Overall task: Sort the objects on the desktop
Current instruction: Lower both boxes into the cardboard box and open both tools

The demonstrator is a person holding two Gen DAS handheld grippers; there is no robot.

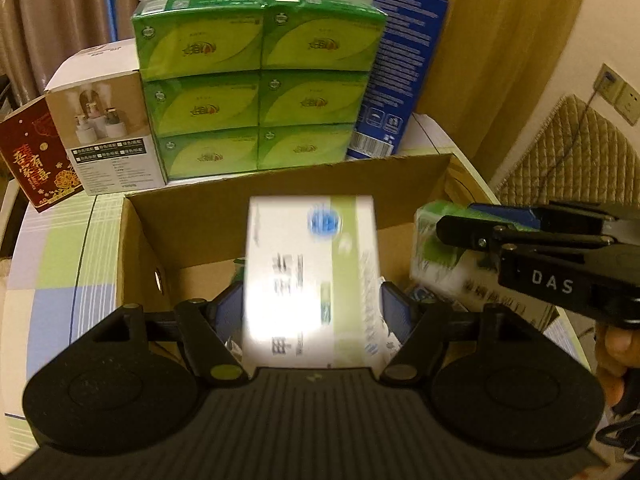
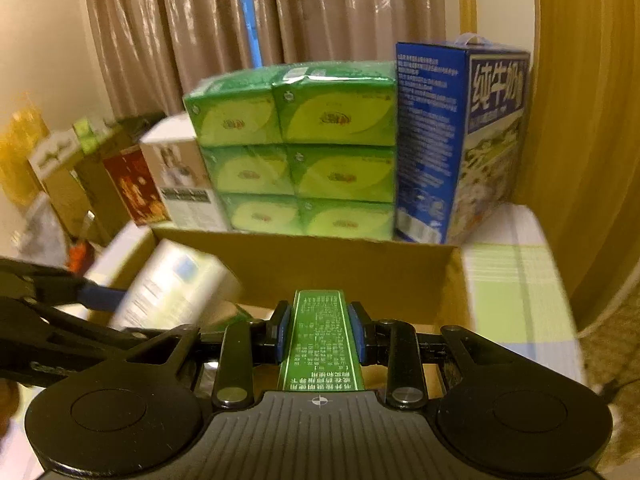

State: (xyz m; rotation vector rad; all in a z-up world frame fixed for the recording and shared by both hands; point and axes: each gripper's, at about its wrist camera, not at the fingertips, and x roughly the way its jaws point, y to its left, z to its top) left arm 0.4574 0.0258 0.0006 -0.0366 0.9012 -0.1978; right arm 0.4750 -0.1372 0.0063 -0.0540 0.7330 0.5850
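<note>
A white rectangular carton with a pale green band and a blue round logo (image 1: 312, 276) is clamped between the blue pads of the left gripper (image 1: 312, 304) and is held over the open brown cardboard box (image 1: 288, 184), its print blurred. A narrow green carton with fine white print (image 2: 321, 340) is gripped at its sides by the right gripper (image 2: 321, 332), above the same box's interior. In the left wrist view, the right gripper is seen at the box's right side, closed on that green and white carton. Behind the cardboard box, a shrink-wrapped block of six green tissue packs (image 1: 256, 100) is stacked in three rows of two, flanked by a tall blue milk carton with a handle (image 2: 460, 140) on the right and a white product box with a photo panel (image 1: 108, 128) on the left. A dark red box with gold characters (image 1: 36, 156) is stood further left. All are set on a checked green, blue and white tablecloth (image 1: 60, 280).
</note>
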